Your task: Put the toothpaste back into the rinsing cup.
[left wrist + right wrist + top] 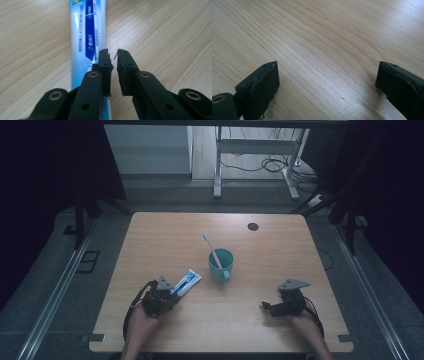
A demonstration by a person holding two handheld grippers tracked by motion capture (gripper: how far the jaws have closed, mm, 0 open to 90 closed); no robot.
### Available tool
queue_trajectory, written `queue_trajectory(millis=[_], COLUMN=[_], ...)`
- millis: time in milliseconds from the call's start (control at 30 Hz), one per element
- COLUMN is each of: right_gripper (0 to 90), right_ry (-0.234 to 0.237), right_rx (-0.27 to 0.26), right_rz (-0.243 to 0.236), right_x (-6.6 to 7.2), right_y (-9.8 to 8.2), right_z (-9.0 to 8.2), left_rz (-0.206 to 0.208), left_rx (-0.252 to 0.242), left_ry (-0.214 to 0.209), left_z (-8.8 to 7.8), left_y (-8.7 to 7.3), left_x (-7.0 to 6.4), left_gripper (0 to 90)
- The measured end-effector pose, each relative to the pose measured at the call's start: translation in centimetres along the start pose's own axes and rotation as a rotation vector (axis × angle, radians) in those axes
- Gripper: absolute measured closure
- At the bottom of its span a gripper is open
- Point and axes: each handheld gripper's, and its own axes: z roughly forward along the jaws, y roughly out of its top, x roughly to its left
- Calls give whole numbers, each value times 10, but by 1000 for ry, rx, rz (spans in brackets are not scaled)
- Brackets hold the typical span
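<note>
high view: my left fingers (172,292) sit at the near end of the toothpaste tube (187,281) lying on the counter (280,260), just left of the teal cup (220,265) holding a toothbrush (211,249); right fingers (265,306) rest apart.
left gripper view: my fingers (113,63) stand a narrow slit apart, gripping nothing; tube (86,35) lies flat under the left one.
right gripper view: my fingers (327,80) spread wide over bare counter (324,37).

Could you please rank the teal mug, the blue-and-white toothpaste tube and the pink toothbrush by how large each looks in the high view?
1. Teal plastic mug.
2. Blue-and-white toothpaste tube, partly hidden by the left claw, so possibly larger.
3. Slim pink toothbrush, standing in the mug.
</note>
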Motion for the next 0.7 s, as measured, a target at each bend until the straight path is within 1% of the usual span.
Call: queue_trajectory(millis=[67,133,233,300,367,400,533,700], right_gripper=[48,48,49,49,49,49,49,49], right_ry=[0,0,-2,-2,-3,-2,-3,-2], right_rx=[0,0,-1,-1,-1,0,-1,-1], right_rz=[0,0,1,2,2,2,3,2], right_x=[0,0,0,0,0,0,0,0], right_y=[0,0,0,0,0,0,0,0], right_z=[0,0,0,0,0,0,0,0], left_rz=[-5,-7,-19,-25,-35,-37,-65,-72], left_rx=[1,14,34,62,94,103,147,197], left_ry=[7,26,25,34,34,28,6,4], left_z=[-3,-4,-3,-1,2,3,8,15], left_y=[2,4,6,9,11,12,17,26], left_x=[2,5,10,13,16,17,23,25], left_gripper=[766,722,662,623,576,561,512,457])
